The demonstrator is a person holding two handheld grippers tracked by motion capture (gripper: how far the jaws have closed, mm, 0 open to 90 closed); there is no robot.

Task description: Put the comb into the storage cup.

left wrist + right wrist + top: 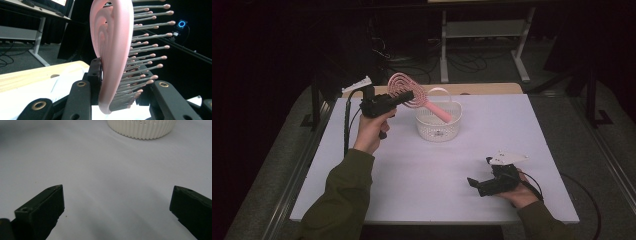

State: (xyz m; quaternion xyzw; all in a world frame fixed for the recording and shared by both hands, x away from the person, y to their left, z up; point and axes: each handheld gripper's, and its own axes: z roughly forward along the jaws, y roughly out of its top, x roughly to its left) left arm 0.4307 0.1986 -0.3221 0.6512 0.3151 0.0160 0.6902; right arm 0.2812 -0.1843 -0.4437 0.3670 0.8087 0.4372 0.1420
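Note:
A pink hairbrush [403, 88] with a looped head and a straight handle is held in the air above the back left of the table. My left gripper [408, 96] is shut on the head of the hairbrush [112, 50], one pad on the pink back and the other against the bristles. The brush handle slants down to the right over the white basket [438, 131]. My right gripper [480, 173] rests on the table at the front right, open, with nothing between its jaws. In the right gripper view, my right gripper [117, 197] faces bare tabletop with the basket [142, 128] beyond.
The white table [422, 175] has a wooden strip [482, 89] along its far edge. A white desk frame [484, 30] and cables stand on the floor behind. Dark floor lies on both sides of the table.

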